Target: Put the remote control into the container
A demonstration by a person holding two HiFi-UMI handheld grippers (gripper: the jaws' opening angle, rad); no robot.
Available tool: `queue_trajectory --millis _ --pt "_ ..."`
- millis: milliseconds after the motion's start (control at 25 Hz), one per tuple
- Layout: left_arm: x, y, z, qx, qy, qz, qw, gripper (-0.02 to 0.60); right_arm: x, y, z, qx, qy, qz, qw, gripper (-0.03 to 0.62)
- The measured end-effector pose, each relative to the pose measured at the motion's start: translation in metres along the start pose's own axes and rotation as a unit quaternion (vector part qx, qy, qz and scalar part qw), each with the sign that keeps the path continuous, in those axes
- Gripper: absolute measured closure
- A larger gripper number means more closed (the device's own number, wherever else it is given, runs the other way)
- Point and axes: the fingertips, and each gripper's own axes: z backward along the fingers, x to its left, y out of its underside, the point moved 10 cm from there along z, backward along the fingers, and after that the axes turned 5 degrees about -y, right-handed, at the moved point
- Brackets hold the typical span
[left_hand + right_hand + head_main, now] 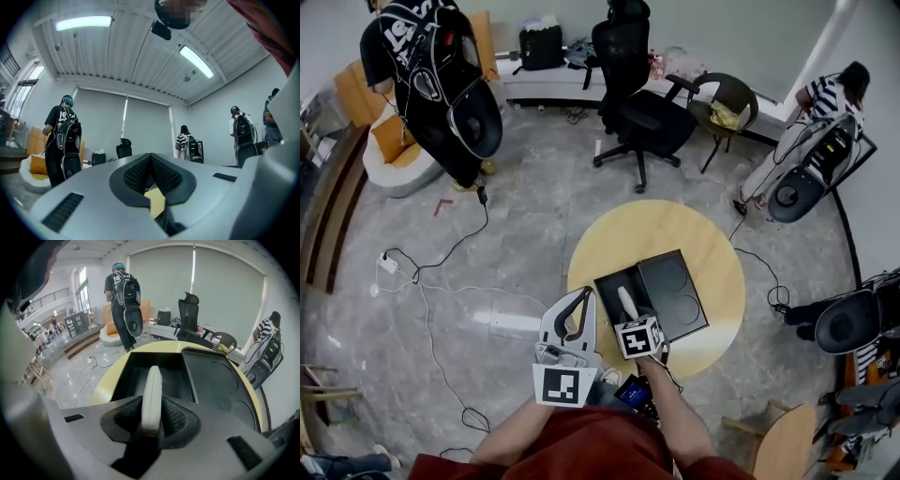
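Office: swivel chair [642, 117], roller blinds [225, 287]

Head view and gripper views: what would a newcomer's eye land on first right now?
The white remote control stands edge-up, clamped in the right gripper and pointing into the open black container on the round yellow table. The left gripper is shut and empty, beside the table's near edge. A person in black wearing a backpack rig stands at the far left.
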Motion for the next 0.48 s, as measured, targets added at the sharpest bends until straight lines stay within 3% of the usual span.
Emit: queue_trajectory --millis 480 --pt "0.003 0.003 0.002 0.003 0.000 -0.003 1.0000 0.566 -0.002 0.010 -0.016 0.040 -0.018 -0.032 0.999 0.474"
